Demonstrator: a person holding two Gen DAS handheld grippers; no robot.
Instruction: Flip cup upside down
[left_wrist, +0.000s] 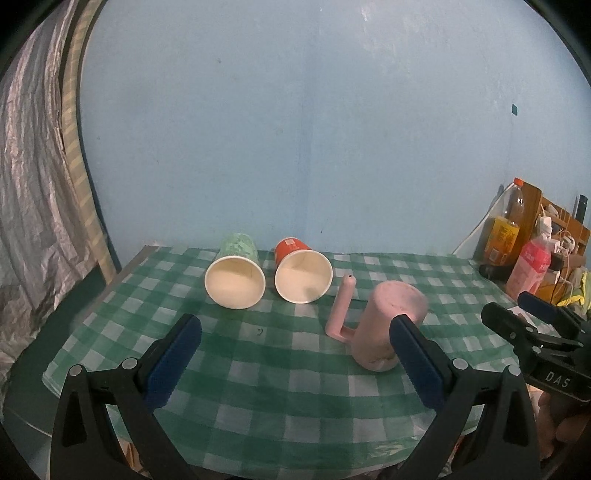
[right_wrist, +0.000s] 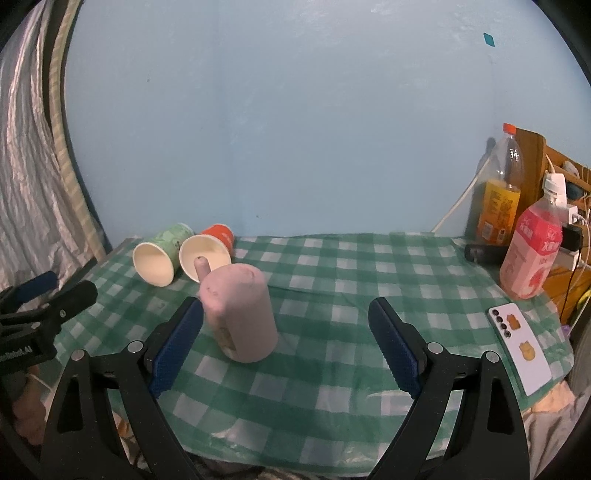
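While both the left tool and right tool gape wide and hold nothing, the pink handled cup stands mouth-down on the checked table, base up, handle pointing back. Its rim is hidden against the cloth. Behind lie a green paper cup and an orange paper cup, mouths forward.

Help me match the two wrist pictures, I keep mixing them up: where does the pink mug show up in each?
Left wrist view: the pink mug stands upside down, right of centre, partly behind the left gripper's right finger.
Right wrist view: left of centre, beside the right gripper's left finger.
Shared landmark: the orange paper cup, lying behind the mug.
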